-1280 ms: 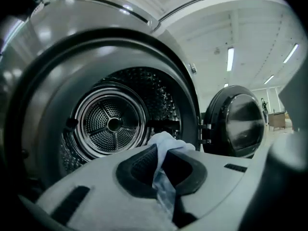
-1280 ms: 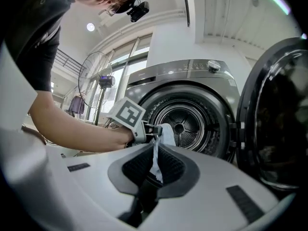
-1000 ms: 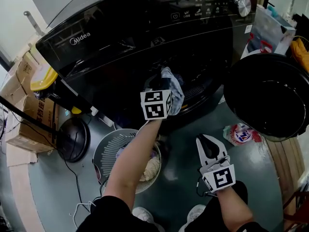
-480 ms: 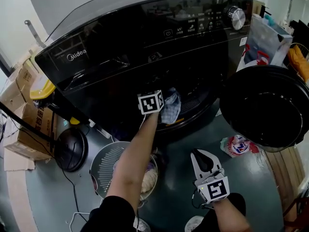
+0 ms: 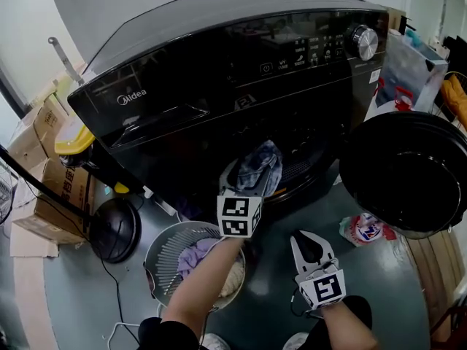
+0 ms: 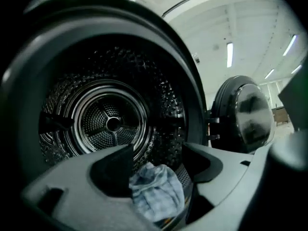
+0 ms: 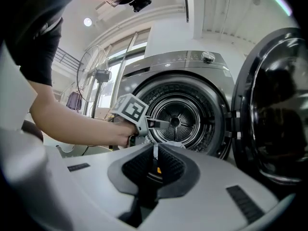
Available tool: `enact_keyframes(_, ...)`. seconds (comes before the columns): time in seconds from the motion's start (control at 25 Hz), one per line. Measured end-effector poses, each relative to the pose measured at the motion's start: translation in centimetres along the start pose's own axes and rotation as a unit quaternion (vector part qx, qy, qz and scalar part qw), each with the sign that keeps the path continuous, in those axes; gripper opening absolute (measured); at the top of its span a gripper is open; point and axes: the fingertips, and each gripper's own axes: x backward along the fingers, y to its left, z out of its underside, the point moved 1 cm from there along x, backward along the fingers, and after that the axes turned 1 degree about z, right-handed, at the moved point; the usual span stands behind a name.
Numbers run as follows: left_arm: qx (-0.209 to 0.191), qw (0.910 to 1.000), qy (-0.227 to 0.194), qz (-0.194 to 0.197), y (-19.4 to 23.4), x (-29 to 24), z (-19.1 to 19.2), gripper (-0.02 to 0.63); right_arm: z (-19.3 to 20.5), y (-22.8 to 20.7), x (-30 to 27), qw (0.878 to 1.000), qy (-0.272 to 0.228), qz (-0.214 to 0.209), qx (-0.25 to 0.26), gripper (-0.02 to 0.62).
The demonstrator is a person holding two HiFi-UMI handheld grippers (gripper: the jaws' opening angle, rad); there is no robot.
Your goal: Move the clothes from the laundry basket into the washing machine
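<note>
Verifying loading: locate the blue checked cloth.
Head view, centre: the blue checked cloth lies on the lower lip of the washing machine opening, left of the open door, above the laundry basket.

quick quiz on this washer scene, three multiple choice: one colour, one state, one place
1. The washing machine is: A white, B black, C red.
2. Its door is: A swung open, B shut, C missing.
3. The blue checked cloth lies: A on the machine's top, B over the door, C at the drum mouth.
Answers: B, the casing is glossy black; A, the door stands clear of the opening; C, the cloth sits on the opening's lower lip.
</note>
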Motion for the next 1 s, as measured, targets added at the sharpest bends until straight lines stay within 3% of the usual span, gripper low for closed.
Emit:
enact_keyframes(0.12,0.016,0.9998,-0.008,0.010,-2.6,2.9,0.5,0.308,0.4,-0.5,-0.1,1.000,0.002,0.004,-0.002,0.015)
enact_keyframes(0.24,0.043,0.9991,-0.002,-0.005,-4.4,4.1,2.1,0.253,0.7,-1.2,-0.1,1.000,0.003,0.009,0.004,0.015)
enact_keyframes(0.32,0.065,0.9971,0.021,-0.032,-4.7,4.0,4.1,0.179,0.8,-1.7,0.2,1.000,0.004,0.018,-0.002,0.015)
enact_keyframes(0.4,0.077,0.9939,0.047,-0.064,-4.8,3.6,6.2,0.025,0.7,-2.2,0.4,1.000,0.004,0.027,-0.006,0.015)
enact_keyframes(0.44,0.082,0.9921,0.059,-0.075,-4.8,3.3,7.2,0.008,0.7,-2.4,0.6,1.000,0.004,0.029,-0.006,0.015)
enact_keyframes(0.76,0.098,0.9738,0.164,-0.123,-3.6,1.9,14.2,0.006,0.2,-3.0,1.0,0.999,-0.006,0.036,-0.003,0.015)
enact_keyframes(0.88,0.091,0.9711,0.181,-0.126,-2.8,1.1,15.3,0.006,0.3,-2.8,0.9,0.999,-0.005,0.034,-0.003,0.015)
enact_keyframes(1.0,0.086,0.9733,0.173,-0.124,-1.8,-0.4,14.1,0.006,0.2,-2.6,0.8,0.999,-0.007,0.031,-0.004,0.015)
